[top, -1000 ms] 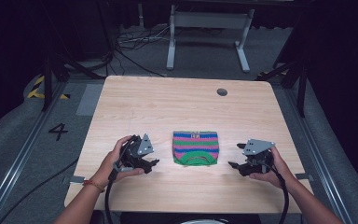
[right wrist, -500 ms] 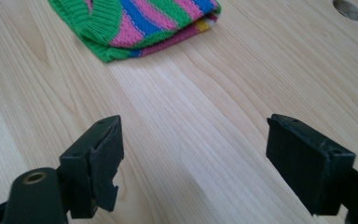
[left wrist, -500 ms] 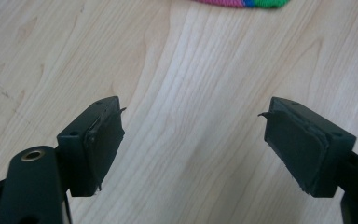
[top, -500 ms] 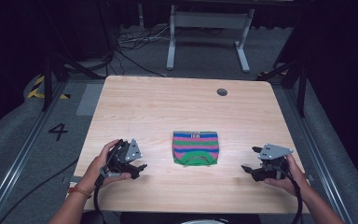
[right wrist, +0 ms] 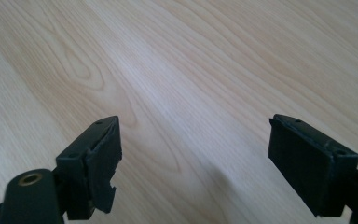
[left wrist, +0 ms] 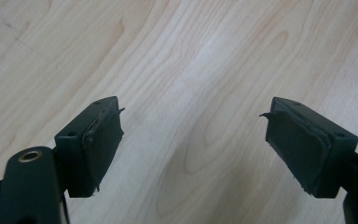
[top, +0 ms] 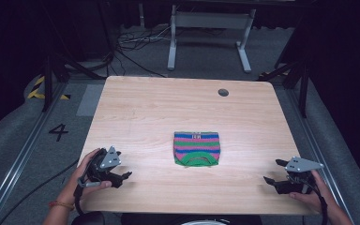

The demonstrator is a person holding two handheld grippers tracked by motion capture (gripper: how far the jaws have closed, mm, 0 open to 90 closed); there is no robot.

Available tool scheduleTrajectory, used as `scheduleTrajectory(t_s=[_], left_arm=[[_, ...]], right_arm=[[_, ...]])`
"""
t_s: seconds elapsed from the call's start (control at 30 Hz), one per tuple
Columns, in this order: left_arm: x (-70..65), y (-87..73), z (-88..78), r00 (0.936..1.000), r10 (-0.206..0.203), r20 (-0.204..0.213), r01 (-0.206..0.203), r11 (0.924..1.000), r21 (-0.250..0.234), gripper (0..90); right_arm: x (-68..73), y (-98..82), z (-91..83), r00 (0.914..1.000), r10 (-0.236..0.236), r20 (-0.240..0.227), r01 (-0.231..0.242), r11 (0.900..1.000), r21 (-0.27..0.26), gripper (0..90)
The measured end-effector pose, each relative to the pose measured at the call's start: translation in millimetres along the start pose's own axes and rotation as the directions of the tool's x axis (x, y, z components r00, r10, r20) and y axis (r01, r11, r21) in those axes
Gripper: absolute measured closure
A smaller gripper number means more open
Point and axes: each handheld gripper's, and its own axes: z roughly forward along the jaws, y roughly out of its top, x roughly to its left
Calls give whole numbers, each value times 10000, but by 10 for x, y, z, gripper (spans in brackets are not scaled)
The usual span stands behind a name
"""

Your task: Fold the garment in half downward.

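Observation:
A small folded knit garment (top: 196, 148) with pink, blue and green stripes lies flat on the wooden table (top: 159, 112), a little nearer than its middle. My left gripper (top: 122, 179) rests low at the table's near left corner, pointing right toward the garment and well apart from it. It is open, with bare wood between its jaws (left wrist: 193, 140). My right gripper (top: 272, 171) sits near the near right corner, pointing left, also far from the garment. Its jaws have just been opening and stand open over bare wood (right wrist: 193, 154).
A round dark cable hole (top: 223, 92) sits near the table's far right edge. Beyond the table are a white desk frame (top: 209, 35) and loose cables (top: 131, 44) on the grey floor. A painted number 4 (top: 58, 132) marks the floor at left.
Both hands have drawn outward from the garment's sides toward the table's near corners. The right gripper's jaws look slightly wider. The garment has not moved.

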Motion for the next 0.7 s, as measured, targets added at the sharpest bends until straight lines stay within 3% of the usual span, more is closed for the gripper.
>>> scheduleTrajectory(t_s=[0.07,0.1,0.17,0.33,0.4,0.43,0.47,0.53,0.7], left_arm=[[11,-47,-10,9996,-216,156,217,9998,-51,187],[17,-109,-16,9988,-366,315,366,9993,25,182],[12,-156,-22,9987,-397,304,397,9992,13,182],[23,-275,-63,9944,-947,465,955,9953,-156,177],[33,-306,-72,9936,-1030,462,1038,9945,-149,177],[56,-380,-79,9890,-1402,481,1415,9897,-229,177],[56,-380,-79,9890,-1402,481,1415,9897,-229,178],[70,-471,-61,9822,-1793,554,1804,9835,-151,177],[61,-582,-43,9753,-2155,493,2180,9745,-533,164]], right_arm=[[-16,-45,-19,9999,139,12,-139,9999,-24,177],[-59,-140,-57,9989,464,92,-464,9989,-21,175],[-86,-204,-82,9964,831,183,-831,9965,-37,175],[-130,-350,-130,9860,1624,367,-1618,9866,-190,172],[-144,-406,-154,9821,1869,226,-1863,9821,-268,174],[-148,-431,-161,9813,1911,221,-1906,9814,-245,171],[-148,-431,-161,9813,1911,221,-1906,9814,-245,171],[-163,-496,-151,9790,2021,263,-2019,9794,-95,163],[-170,-509,-159,9758,2157,368,-2155,9765,-88,156]])
